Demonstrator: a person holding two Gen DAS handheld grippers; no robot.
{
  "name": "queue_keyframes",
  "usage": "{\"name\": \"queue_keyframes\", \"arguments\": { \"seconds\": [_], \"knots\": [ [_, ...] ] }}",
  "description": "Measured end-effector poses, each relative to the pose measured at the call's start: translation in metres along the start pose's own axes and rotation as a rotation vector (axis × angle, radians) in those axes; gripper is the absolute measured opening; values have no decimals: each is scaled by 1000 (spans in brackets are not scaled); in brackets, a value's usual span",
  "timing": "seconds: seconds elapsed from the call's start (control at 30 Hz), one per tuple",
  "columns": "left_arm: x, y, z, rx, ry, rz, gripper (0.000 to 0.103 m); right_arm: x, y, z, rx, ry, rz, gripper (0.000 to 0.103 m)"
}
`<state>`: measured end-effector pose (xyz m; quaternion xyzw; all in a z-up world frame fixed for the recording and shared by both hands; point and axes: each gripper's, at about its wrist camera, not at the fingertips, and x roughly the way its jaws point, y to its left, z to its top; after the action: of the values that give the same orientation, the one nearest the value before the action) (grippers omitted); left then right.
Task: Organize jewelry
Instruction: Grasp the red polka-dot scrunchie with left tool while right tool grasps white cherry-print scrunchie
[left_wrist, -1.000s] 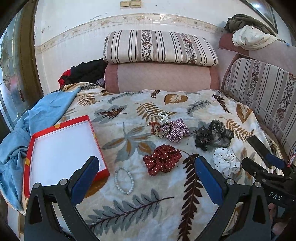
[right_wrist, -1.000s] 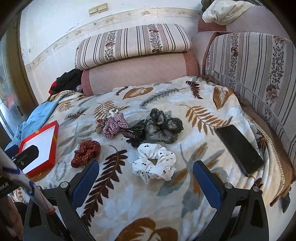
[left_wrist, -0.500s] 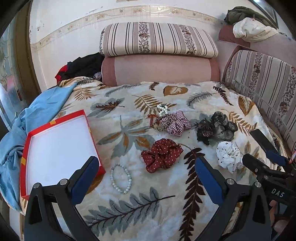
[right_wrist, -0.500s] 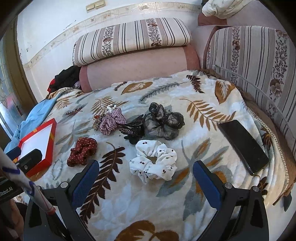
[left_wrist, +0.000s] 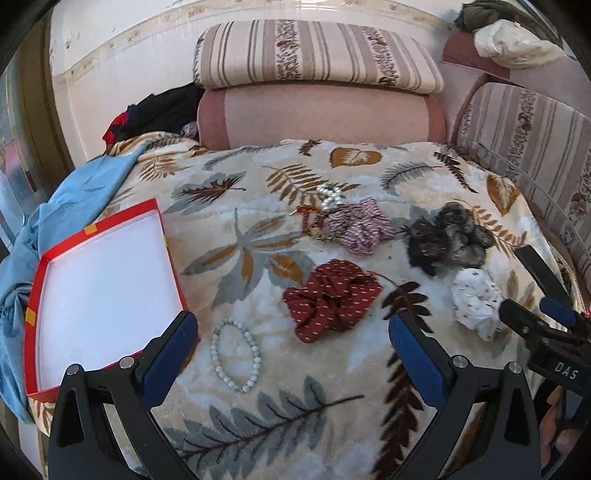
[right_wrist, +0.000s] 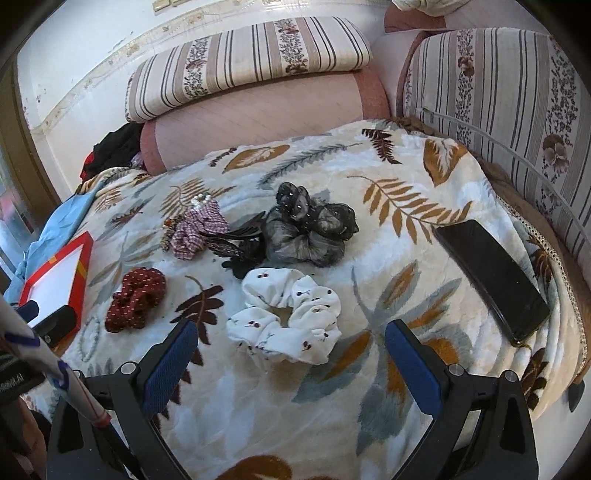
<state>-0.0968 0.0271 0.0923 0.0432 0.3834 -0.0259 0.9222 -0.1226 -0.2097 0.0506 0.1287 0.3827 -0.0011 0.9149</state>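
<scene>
On a leaf-print blanket lie a pale bead bracelet (left_wrist: 235, 355), a dark red dotted scrunchie (left_wrist: 330, 298), a pink checked scrunchie (left_wrist: 360, 229) with a pearl and red bead jewelry (left_wrist: 317, 212) beside it, a grey-black scrunchie (left_wrist: 448, 240) and a white scrunchie (left_wrist: 476, 301). A red-rimmed box (left_wrist: 99, 291) with a white inside lies at the left. My left gripper (left_wrist: 293, 356) is open and empty, above the bracelet and red scrunchie. My right gripper (right_wrist: 290, 360) is open and empty, just short of the white scrunchie (right_wrist: 286, 315).
A black phone (right_wrist: 491, 275) lies on the blanket at the right. A blue cloth (left_wrist: 55, 221) hangs off the left side. Striped and pink cushions (left_wrist: 314, 92) stand behind and along the right. A black hair clip (right_wrist: 236, 249) lies by the grey scrunchie.
Both grippers have moved forward and lower toward the blanket. The items look larger and closer. Nothing was picked up or moved.
</scene>
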Motion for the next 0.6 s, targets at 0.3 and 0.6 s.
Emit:
{"name": "queue_keyframes", "arguments": {
  "seconds": [0.3,0.6],
  "knots": [
    [43,14,6,-19,38,-110,103,22,-8,-4,8,15,-13,102],
    [104,-22,8,84,117,-147,103,32,-14,0,19,12,-3,102]
  ]
}}
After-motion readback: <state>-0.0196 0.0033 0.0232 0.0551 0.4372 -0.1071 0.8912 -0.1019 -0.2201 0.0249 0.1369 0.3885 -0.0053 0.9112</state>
